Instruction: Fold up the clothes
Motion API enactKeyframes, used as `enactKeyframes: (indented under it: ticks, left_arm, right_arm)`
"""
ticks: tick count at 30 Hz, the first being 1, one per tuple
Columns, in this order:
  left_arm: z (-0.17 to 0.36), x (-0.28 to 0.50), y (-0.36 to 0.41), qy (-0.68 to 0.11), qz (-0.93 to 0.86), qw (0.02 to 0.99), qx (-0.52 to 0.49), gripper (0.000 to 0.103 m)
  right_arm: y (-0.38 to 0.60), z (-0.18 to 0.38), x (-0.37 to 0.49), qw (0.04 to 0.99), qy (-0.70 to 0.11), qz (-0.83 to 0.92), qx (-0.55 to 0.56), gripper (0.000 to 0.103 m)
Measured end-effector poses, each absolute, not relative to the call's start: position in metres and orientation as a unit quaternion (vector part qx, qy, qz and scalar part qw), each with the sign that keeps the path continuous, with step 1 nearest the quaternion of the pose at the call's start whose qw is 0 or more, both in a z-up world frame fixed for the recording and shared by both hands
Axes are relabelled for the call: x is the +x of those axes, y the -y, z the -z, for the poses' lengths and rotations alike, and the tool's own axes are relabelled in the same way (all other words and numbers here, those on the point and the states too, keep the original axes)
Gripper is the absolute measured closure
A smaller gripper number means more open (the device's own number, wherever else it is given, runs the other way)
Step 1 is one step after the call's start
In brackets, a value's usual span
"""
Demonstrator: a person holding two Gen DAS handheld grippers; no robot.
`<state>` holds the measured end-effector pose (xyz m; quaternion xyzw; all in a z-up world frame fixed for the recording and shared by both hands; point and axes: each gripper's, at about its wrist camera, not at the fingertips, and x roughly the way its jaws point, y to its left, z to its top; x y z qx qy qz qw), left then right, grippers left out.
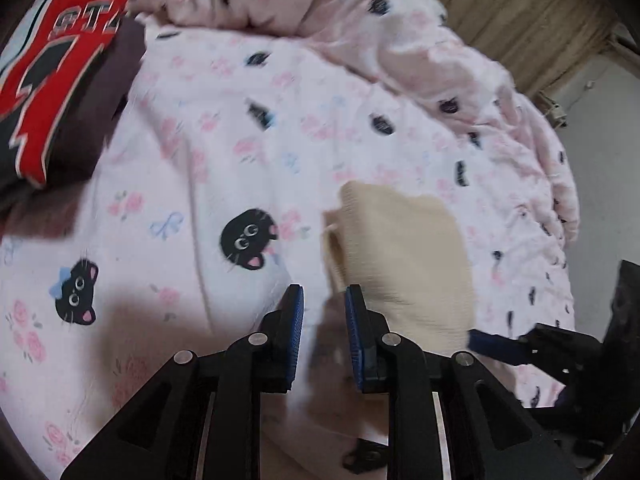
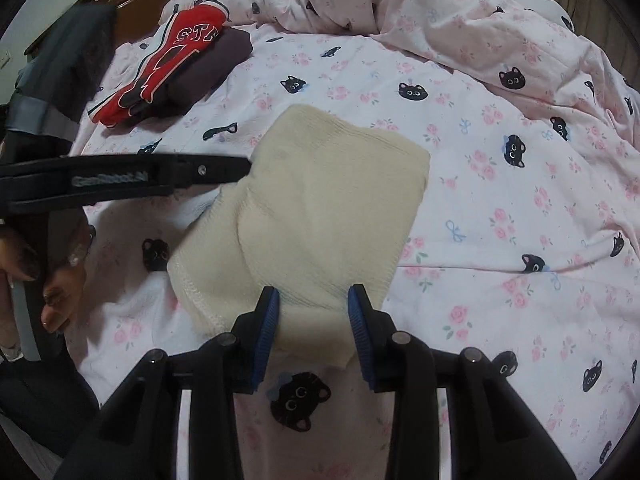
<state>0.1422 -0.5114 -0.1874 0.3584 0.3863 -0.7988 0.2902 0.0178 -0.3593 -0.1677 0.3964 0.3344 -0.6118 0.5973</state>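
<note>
Cream knit garment (image 2: pixel 320 208) folded on cat-print bedsheet (image 2: pixel 500 200).
Right gripper (image 2: pixel 314 300) spread over its near edge; left gripper (image 1: pixel 324 300) spread beside it; red jersey (image 2: pixel 168 64) lies apart.

Folded garment (image 2: pixel 320 208) on bedsheet (image 2: pixel 500 208), stack (image 2: pixel 176 68) behind-left

The left gripper (image 1: pixel 323 294) and right gripper (image 2: pixel 313 294) both pointed forward, jaws parted. The left hand (image 2: pixel 56 272) gripped its handle.
</note>
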Motion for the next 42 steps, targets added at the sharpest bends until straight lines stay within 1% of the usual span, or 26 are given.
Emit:
enactKeyframes:
  ticks: [2,5,9,11,12,16,19,21,24,29,36,37,38,40,42]
  left_arm:
    - [0.191,0.141,0.509,-0.38,0.799,0.293,0.362,0.085]
    - [0.181,0.144,0.505,-0.377,0.807,0.293,0.348,0.085]
    - [0.153,0.159,0.503,-0.383,0.836,0.276,0.282,0.085]
    - [0.143,0.159,0.5,-0.377,0.852,0.252,0.263,0.085]
    - [0.141,0.157,0.499,-0.374,0.857,0.24,0.262,0.085]
    - [0.155,0.144,0.494,-0.379,0.85,0.216,0.294,0.085]
    - [0.176,0.137,0.494,-0.382,0.831,0.23,0.334,0.084]
    - [0.188,0.136,0.496,-0.387,0.819,0.239,0.351,0.079]
    - [0.195,0.142,0.5,-0.408,0.814,0.229,0.344,0.079]
    - [0.199,0.143,0.502,-0.41,0.813,0.225,0.346,0.078]
    - [0.201,0.146,0.505,-0.421,0.813,0.217,0.339,0.078]
    - [0.201,0.148,0.506,-0.426,0.812,0.215,0.335,0.078]
    - [0.201,0.149,0.506,-0.433,0.811,0.213,0.33,0.078]
    - [0.199,0.155,0.509,-0.454,0.807,0.204,0.317,0.078]
    - [0.195,0.162,0.513,-0.479,0.803,0.191,0.298,0.073]
  right_arm:
    - [0.359,0.169,0.015,0.599,-0.33,0.61,0.399,0.066]
    - [0.353,0.162,0.003,0.613,-0.285,0.607,0.418,0.065]
    - [0.34,0.152,-0.026,0.63,-0.185,0.598,0.46,0.064]
    - [0.333,0.151,-0.045,0.631,-0.127,0.59,0.487,0.059]
    - [0.331,0.153,-0.054,0.629,-0.102,0.584,0.502,0.058]
    - [0.333,0.17,-0.075,0.621,-0.03,0.552,0.555,0.058]
    - [0.339,0.188,-0.082,0.613,0.007,0.528,0.588,0.058]
    - [0.342,0.197,-0.086,0.605,0.019,0.521,0.602,0.058]
    - [0.345,0.21,-0.091,0.597,0.04,0.509,0.619,0.058]
    - [0.35,0.223,-0.094,0.601,0.069,0.475,0.639,0.058]
    - [0.366,0.234,-0.084,0.602,0.076,0.457,0.651,0.061]
    - [0.37,0.234,-0.081,0.602,0.071,0.46,0.648,0.066]
    - [0.373,0.235,-0.078,0.602,0.065,0.463,0.647,0.074]
    - [0.375,0.239,-0.077,0.597,0.064,0.469,0.648,0.078]
    - [0.372,0.244,-0.08,0.599,0.081,0.461,0.65,0.08]
